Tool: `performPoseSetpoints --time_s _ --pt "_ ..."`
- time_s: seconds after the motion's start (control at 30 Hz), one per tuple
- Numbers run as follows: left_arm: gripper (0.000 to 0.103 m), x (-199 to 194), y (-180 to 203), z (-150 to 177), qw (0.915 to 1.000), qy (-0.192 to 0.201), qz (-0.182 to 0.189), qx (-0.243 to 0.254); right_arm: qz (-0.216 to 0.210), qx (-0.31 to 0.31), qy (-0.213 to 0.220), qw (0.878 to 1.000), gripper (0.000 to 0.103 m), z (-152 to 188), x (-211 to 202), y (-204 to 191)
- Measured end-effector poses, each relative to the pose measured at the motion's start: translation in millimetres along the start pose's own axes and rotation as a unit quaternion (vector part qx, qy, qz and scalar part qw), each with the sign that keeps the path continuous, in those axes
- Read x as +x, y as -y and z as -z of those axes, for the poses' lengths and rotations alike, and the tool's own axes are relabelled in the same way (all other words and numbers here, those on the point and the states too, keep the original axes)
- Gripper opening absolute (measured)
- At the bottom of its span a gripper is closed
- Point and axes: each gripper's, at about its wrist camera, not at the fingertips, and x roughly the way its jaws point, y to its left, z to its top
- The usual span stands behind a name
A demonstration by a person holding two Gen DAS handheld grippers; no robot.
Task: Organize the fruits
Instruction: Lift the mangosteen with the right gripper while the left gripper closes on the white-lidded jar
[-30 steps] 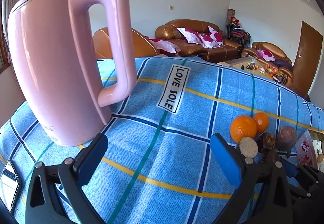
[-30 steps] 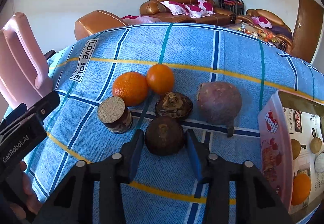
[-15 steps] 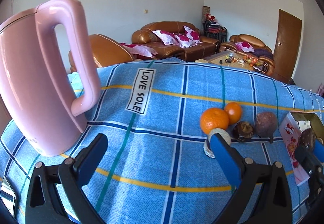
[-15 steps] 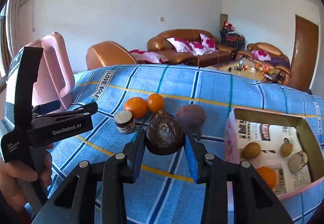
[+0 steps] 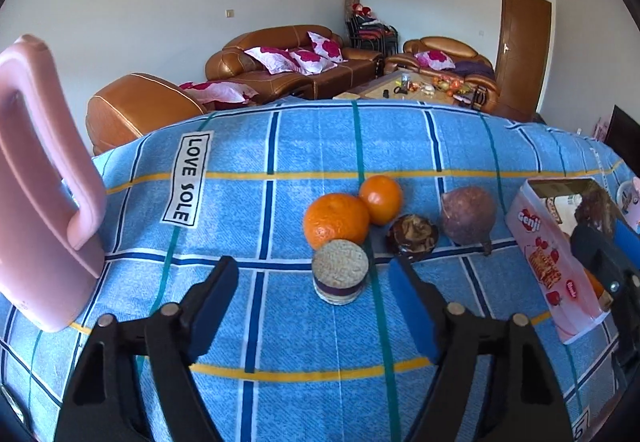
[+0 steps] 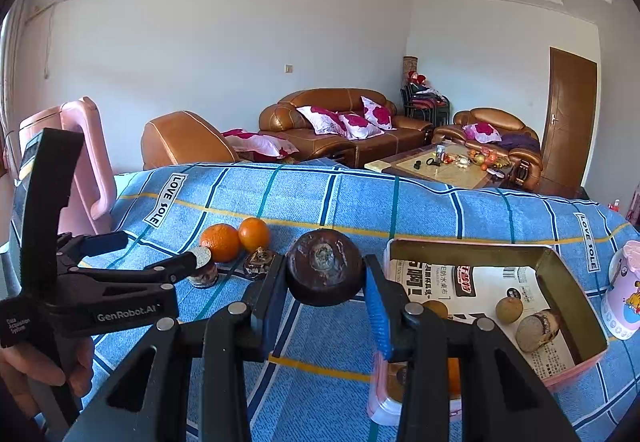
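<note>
My right gripper [image 6: 325, 278] is shut on a dark brown round fruit [image 6: 324, 272] and holds it above the blue cloth, just left of the pink box [image 6: 576, 370]. The box holds several fruits, such as a small brown one [image 6: 509, 309]. My left gripper [image 5: 314, 294] is open and empty, its jaws either side of a small cork-topped jar [image 5: 340, 271]. Behind the jar lie two oranges [image 5: 335, 220], a dark shrivelled fruit [image 5: 412, 233] and a purple-brown fruit [image 5: 468, 215]. The right gripper and its fruit show at the right edge of the left wrist view [image 5: 600, 210].
A tall pink kettle [image 5: 36, 210] stands on the table's left side. A pink cartoon cup [image 6: 624, 294] stands right of the box. The blue checked tablecloth [image 5: 280, 342] covers the table. Sofas and a coffee table stand beyond the far edge.
My right gripper has lifted the dark fruit off the cloth and carried it right, toward the box. My left gripper has swung right, from the kettle to the jar and oranges.
</note>
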Motion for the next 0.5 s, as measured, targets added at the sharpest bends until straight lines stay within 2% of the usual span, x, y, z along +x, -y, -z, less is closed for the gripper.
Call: performPoseSetpoints --time_s 0.07,0.2,0.3,0.43,0.5 --pt "0.072 13 3 -4 0.9995 -0.028 -0.010 0.004 -0.002 0.009 -0.003 1.000 0.040 0 1 3" --pt "0.067 30 6 -7 0.9986 -0.053 0.002 -0.010 0.000 0.020 -0.005 1.000 0.040 -1 0 10" --pt "0.054 40 8 -7 0.9968 -0.079 0.003 -0.013 -0.003 0.022 -0.011 1.000 0.040 0 3 9" --pt "0.050 39 2 -6 0.9961 -0.081 0.017 -0.032 -0.007 0.021 -0.016 1.000 0.040 0 6 8" --pt "0.044 38 2 -5 0.9961 -0.079 0.023 -0.031 -0.009 0.020 -0.016 1.000 0.040 1 7 7"
